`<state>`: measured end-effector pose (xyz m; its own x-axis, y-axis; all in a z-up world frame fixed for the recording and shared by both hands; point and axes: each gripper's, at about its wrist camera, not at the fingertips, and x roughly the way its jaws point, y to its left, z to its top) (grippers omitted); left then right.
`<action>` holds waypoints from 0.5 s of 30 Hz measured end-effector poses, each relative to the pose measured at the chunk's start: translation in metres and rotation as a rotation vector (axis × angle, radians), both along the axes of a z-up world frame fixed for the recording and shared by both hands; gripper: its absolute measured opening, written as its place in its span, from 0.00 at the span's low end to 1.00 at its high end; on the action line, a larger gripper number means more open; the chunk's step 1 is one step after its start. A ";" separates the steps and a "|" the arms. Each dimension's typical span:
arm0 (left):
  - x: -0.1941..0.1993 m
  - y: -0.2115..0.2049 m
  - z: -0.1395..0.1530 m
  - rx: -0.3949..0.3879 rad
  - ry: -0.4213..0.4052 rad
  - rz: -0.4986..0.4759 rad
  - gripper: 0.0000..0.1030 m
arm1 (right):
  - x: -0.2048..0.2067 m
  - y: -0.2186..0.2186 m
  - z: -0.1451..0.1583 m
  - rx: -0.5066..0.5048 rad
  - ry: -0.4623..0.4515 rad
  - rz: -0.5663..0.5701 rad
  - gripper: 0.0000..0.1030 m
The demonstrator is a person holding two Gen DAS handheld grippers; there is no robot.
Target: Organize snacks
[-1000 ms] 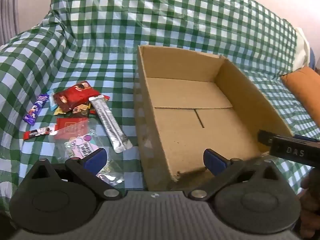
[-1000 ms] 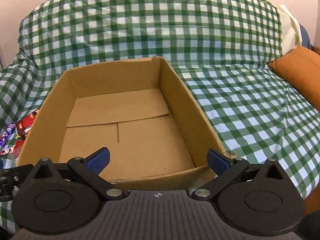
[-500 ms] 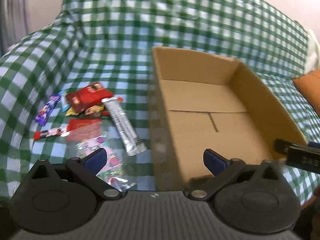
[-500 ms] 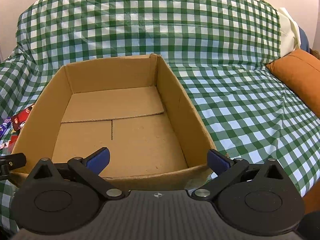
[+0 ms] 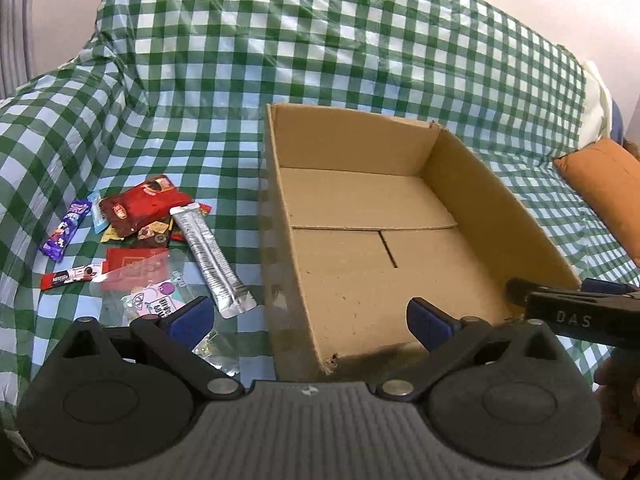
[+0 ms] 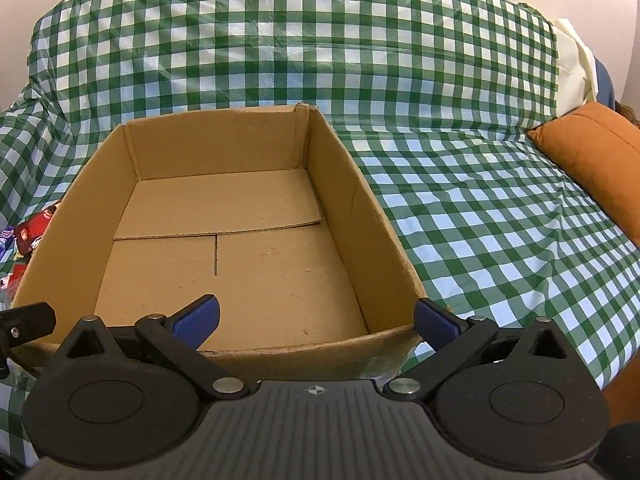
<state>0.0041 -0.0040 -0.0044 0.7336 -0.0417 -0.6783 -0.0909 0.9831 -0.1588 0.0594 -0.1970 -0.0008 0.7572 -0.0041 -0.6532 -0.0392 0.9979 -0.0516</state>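
Each handheld black plastic two-finger gripper, the left gripper (image 5: 308, 316) and the right gripper (image 6: 316, 318), shows blue rubber fingertip pads (image 5: 191, 315), round black pivot housings, silver pivot screws (image 6: 225, 384) and a ribbed grey body.

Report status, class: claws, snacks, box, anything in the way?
Left claw open, empty. Right claw open, empty. Snacks lie loose on checked cloth beside cardboard box. Box bare inside; nothing blocking.
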 end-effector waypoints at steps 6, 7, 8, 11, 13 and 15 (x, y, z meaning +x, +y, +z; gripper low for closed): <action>-0.006 -0.010 0.003 0.053 -0.058 -0.028 0.95 | 0.000 0.000 0.000 -0.019 0.010 0.008 1.00; -0.007 -0.010 0.004 0.049 -0.067 -0.032 0.94 | 0.000 -0.001 0.000 -0.018 0.009 0.008 1.00; -0.007 -0.012 0.005 0.050 -0.082 -0.033 0.94 | -0.004 -0.002 0.000 0.000 0.000 0.007 1.00; -0.011 -0.015 0.007 0.069 -0.128 -0.022 0.93 | -0.008 -0.005 -0.002 0.021 -0.016 0.007 1.00; -0.013 -0.019 0.009 0.085 -0.172 -0.024 0.90 | -0.007 -0.006 0.000 0.025 -0.016 0.007 1.00; -0.015 -0.022 0.009 0.102 -0.187 -0.042 0.89 | -0.010 -0.008 0.001 0.048 -0.040 0.014 1.00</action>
